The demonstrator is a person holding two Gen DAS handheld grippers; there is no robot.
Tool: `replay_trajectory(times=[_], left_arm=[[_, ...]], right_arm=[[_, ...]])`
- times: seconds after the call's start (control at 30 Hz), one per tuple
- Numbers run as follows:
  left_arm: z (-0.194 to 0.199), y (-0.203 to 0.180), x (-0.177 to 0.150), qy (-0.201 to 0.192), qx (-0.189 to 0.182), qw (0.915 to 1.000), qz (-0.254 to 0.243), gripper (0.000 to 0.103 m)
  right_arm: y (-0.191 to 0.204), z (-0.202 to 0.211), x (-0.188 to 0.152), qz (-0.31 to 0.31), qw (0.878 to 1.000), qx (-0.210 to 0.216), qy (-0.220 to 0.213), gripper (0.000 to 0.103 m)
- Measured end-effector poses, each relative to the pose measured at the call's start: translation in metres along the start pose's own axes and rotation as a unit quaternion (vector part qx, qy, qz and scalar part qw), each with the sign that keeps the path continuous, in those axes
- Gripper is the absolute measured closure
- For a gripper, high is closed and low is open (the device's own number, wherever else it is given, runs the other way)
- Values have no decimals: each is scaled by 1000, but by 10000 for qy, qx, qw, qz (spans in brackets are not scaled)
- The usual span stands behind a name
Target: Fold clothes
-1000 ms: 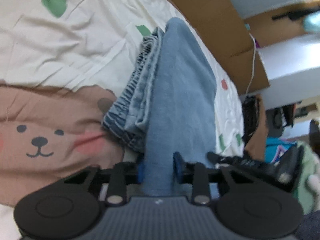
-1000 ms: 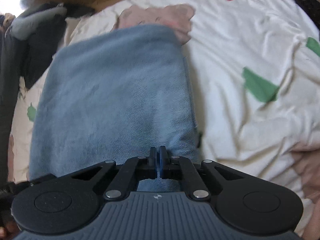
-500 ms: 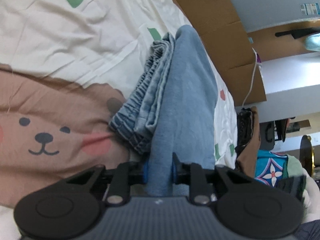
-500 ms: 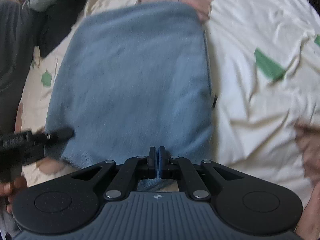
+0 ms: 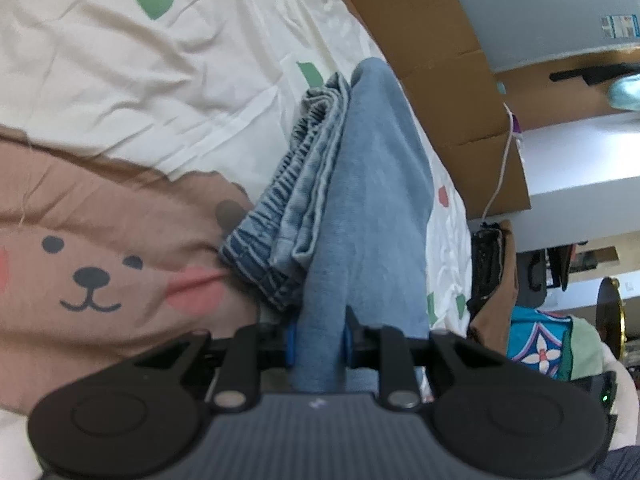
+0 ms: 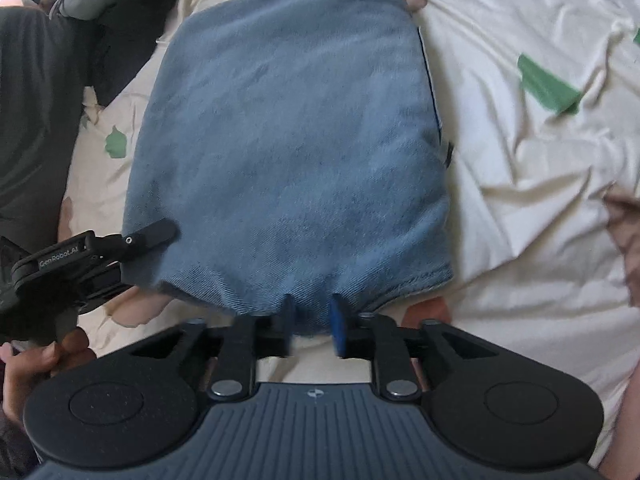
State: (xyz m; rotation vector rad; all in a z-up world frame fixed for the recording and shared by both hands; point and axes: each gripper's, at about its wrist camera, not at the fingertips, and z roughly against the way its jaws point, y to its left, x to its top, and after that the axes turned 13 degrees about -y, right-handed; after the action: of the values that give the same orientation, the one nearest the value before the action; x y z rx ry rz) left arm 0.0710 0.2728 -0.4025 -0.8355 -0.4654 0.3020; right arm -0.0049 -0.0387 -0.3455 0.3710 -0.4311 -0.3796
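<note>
Left tool (image 5: 319,342) pinches the jeans (image 5: 376,184); only the right view shows right tool (image 6: 311,322) just parted.

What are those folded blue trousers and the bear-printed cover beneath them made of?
The folded blue trousers look like soft washed denim: matte, with a diagonal twill weave and a gathered elastic waistband. The bear-printed cover looks like thin woven cotton, matte and finely creased, though a blend is possible.

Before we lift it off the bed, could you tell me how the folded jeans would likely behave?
The folded jeans would probably sag: the denim drapes limply from the left gripper. The stacked layers look loose, so they might slide apart. They seem fairly heavy for cloth.
</note>
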Motion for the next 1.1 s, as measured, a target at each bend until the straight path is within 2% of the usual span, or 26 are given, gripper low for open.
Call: replay_trajectory(times=[0.13, 0.27, 0.43, 0.67, 0.83, 1.0, 1.07, 1.1], left_arm=[[1, 3, -1, 4, -37, 10000, 19, 80], [3, 0, -2, -4, 32, 9999, -164, 80], [6, -2, 0, -38, 141, 9993, -342, 80], [5, 2, 0, -107, 223, 9993, -278, 80], [10, -2, 2, -158, 206, 9992, -320, 80], [21, -6, 9, -195, 139, 9995, -198, 83], [24, -9, 13, -222, 185, 9991, -307, 85], [25, -10, 16, -243, 212, 9988, -375, 90]], right_arm=[[-17, -10, -5, -516, 9986, 139, -68, 71], [-17, -27, -10, -589, 9982, 29, -65, 72], [-1, -46, -11, -181, 9995, -259, -24, 72], [43, -63, -16, 1045, 9910, -815, 184, 71], [32, -44, -1, 492, 9969, -553, 259, 71], [26, -11, 16, 539, 9972, -521, 24, 71], [21, -2, 24, 558, 9966, -596, -137, 71], [17, 1, 28, 585, 9959, -650, -226, 71]])
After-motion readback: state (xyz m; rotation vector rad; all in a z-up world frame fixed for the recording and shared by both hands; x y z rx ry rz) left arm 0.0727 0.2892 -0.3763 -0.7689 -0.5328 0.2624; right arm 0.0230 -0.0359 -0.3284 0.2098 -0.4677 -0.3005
